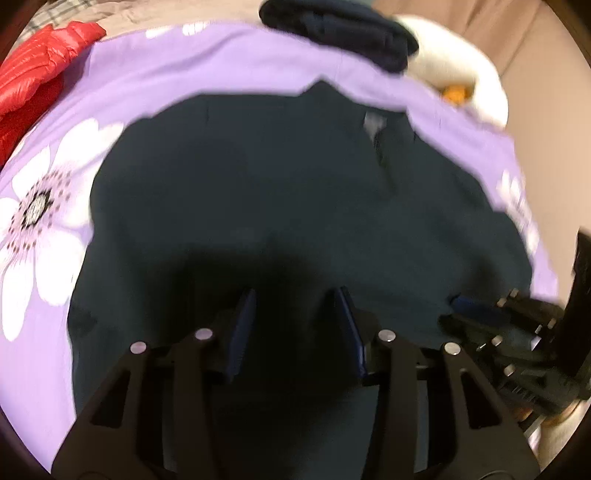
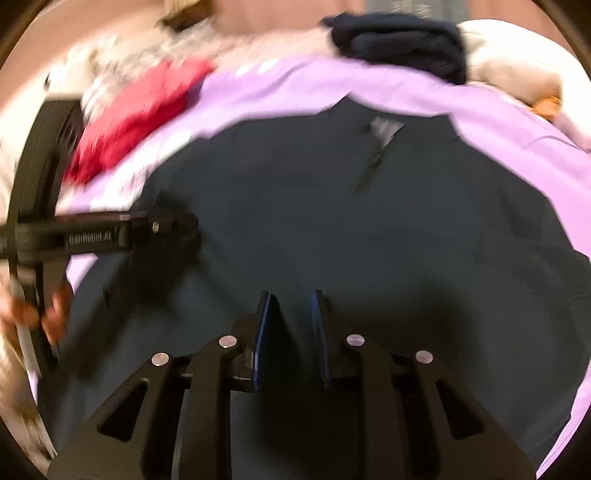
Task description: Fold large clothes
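A large dark navy garment lies spread flat on a purple flowered bedsheet; it also shows in the right wrist view, with a grey label near its far edge. My left gripper is open, its jaws apart just above the near part of the garment. My right gripper is open too, over the garment's near part. The right gripper also shows at the right edge of the left wrist view, and the left gripper shows at the left of the right wrist view.
A red puffy jacket lies at the far left of the bed. A folded dark garment sits at the far edge beside a white pillow. A beige wall is on the right.
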The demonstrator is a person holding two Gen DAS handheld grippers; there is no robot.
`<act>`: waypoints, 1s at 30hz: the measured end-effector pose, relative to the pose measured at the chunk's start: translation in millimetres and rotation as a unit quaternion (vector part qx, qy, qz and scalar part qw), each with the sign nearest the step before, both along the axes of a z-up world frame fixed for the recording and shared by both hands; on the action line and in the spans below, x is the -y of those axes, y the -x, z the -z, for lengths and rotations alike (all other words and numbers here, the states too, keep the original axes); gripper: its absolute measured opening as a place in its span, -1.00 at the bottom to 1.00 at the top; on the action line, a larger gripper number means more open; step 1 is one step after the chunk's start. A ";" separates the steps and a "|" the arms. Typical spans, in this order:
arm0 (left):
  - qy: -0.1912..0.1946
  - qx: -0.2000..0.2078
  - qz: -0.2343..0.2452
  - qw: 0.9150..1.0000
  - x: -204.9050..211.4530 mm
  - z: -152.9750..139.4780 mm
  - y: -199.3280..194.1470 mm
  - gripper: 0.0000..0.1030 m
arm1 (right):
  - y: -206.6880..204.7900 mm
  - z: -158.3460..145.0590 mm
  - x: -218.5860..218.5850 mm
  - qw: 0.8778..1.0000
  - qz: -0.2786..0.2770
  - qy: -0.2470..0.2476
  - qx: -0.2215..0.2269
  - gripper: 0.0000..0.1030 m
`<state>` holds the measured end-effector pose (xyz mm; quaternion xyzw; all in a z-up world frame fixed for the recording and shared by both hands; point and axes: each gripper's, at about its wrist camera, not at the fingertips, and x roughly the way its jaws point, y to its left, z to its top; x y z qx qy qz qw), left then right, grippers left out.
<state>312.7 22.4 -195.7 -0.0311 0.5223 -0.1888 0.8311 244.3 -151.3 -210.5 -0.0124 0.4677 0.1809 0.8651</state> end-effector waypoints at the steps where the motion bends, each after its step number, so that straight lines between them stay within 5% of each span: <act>1: -0.006 -0.001 0.013 1.000 -4.9 5.9 8.0 -0.14 | 5.0 2.9 0.0 1.000 -0.007 0.005 -0.003 -0.54; 8: 0.030 0.000 0.025 0.999 -27.6 3.0 26.6 -0.11 | 25.1 -9.8 18.7 0.999 -0.011 -0.042 -0.018 -0.54; 15: 0.023 0.007 0.018 1.000 -23.8 4.0 30.9 -0.11 | -34.9 -27.4 -0.3 0.994 0.024 -0.102 -0.015 -0.49; 21: 0.009 0.017 0.020 1.000 -20.6 3.9 33.7 -0.11 | -82.8 5.2 -24.9 0.995 0.078 -0.043 -0.045 -0.49; 23: 0.006 0.020 0.021 1.000 -19.9 4.0 34.4 -0.11 | -86.5 4.0 -18.6 0.992 0.100 -0.060 -0.042 -0.49; 30: 0.000 0.029 0.019 0.999 -19.3 4.0 37.5 -0.11 | -47.2 -23.8 -3.4 0.995 0.099 -0.018 0.013 -0.25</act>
